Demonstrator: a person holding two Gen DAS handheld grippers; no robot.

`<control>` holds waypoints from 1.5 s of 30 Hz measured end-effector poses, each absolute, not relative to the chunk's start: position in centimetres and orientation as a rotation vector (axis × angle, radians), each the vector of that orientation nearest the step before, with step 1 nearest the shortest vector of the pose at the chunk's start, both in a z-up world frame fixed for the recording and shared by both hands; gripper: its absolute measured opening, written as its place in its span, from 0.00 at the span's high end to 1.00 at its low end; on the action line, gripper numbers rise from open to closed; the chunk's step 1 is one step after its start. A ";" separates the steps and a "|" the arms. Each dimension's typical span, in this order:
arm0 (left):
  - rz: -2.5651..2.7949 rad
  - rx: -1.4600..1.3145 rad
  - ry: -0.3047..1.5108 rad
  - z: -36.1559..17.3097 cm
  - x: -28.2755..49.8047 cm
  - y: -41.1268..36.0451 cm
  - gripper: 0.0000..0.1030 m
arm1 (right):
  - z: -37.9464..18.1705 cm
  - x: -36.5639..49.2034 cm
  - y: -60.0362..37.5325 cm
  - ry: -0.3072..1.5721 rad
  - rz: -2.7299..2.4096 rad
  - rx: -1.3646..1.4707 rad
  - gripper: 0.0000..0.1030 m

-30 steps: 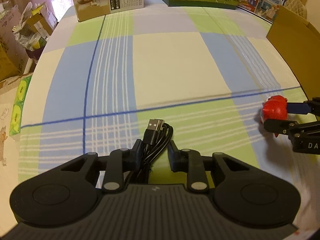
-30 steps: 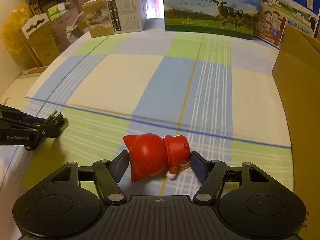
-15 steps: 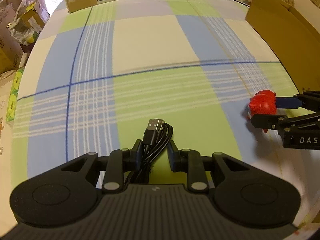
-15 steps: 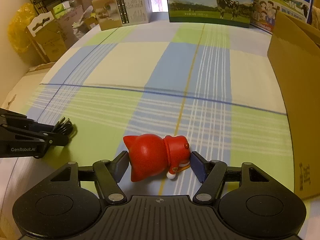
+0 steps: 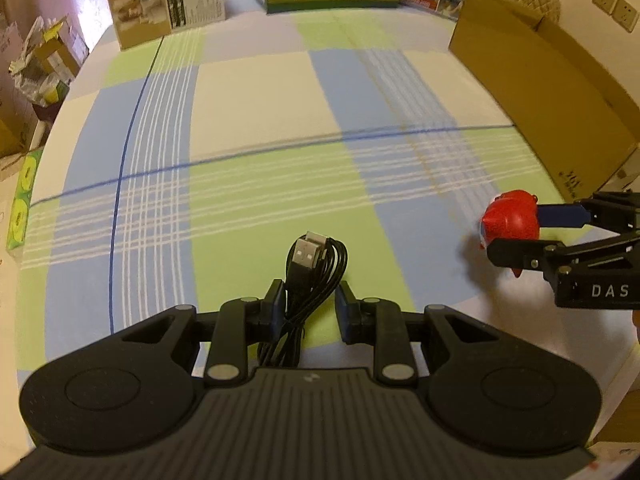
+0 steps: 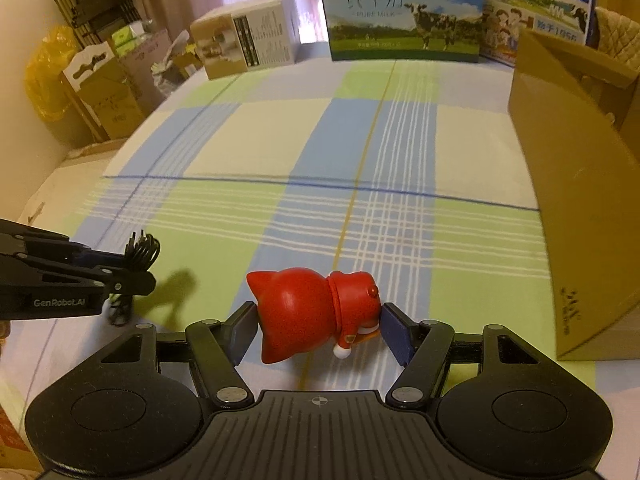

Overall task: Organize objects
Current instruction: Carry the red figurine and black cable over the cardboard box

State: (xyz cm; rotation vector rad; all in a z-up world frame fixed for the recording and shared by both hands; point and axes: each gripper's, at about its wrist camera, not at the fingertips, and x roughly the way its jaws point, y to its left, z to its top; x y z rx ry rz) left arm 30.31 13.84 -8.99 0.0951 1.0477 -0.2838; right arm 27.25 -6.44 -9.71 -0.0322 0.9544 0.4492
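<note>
A coiled black USB cable (image 5: pixel 316 268) sits between the fingers of my left gripper (image 5: pixel 310 300), which is shut on it; its plug end points forward. From the right wrist view the left gripper (image 6: pixel 148 268) holds the cable (image 6: pixel 142 252) above the cloth and casts a shadow. My right gripper (image 6: pixel 318 320) is shut on a red cat-shaped figurine (image 6: pixel 312 308) lying sideways between the blue pads. In the left wrist view the figurine (image 5: pixel 510 220) and right gripper (image 5: pixel 516 230) are at the right, over the table's edge.
A checked cloth (image 6: pixel 360 152) covers the table. An open cardboard box (image 6: pixel 580 200) stands along the right side, also in the left wrist view (image 5: pixel 540 92). Milk cartons (image 6: pixel 404 12) and a brown-and-white box (image 6: pixel 248 44) line the far edge. Cluttered boxes (image 6: pixel 104 92) stand off the table's left.
Both grippers keep their holds and have shifted over the table. The far cartons and the cardboard box sit differently in both views, and the left gripper looks closer in the right wrist view.
</note>
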 end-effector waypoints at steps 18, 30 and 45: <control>-0.314 0.091 0.920 -4.2 29.5 9.4 0.90 | -4.6 25.6 -10.8 0.841 0.474 0.003 0.38; -0.352 0.142 1.061 -9.6 29.8 7.8 0.73 | -4.4 25.5 -13.8 0.859 0.447 0.027 0.38; -0.430 0.198 1.084 -12.9 31.8 4.1 0.80 | -4.9 26.2 -15.2 0.889 0.419 0.044 0.38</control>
